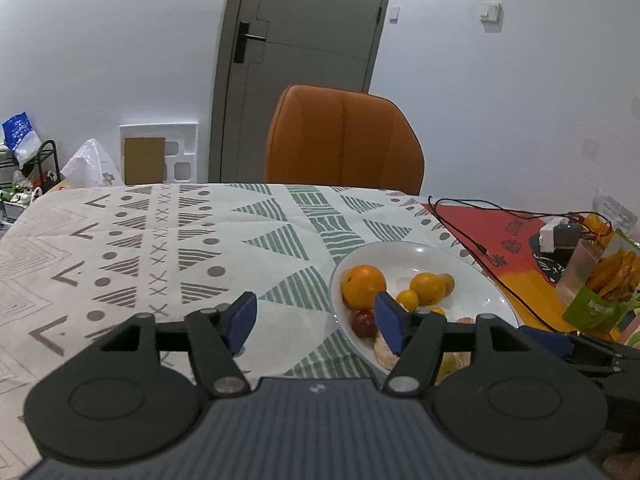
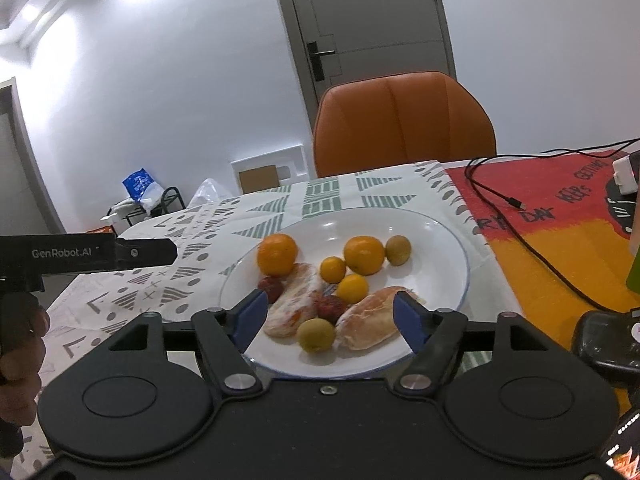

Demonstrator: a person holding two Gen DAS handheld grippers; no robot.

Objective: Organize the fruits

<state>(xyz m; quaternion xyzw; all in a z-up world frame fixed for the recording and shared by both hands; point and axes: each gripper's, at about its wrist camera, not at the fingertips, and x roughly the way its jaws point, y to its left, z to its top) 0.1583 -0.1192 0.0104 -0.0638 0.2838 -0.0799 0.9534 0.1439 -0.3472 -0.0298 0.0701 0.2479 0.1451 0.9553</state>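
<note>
The table is covered by a patterned tablecloth (image 2: pixel 192 264); an orange chair (image 2: pixel 404 124) and grey door (image 2: pixel 360 12) stand behind. "GenRobot.AI" is printed on the left gripper (image 1: pixel 316 322). Both it and the right gripper (image 2: pixel 330 320) are held spread, empty. Fruits are gathered on the white plate (image 2: pixel 436 240).

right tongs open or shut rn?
Open. The right tongs hang over the near edge of the plate, blue pads wide apart, with nothing gripped between them.
</note>
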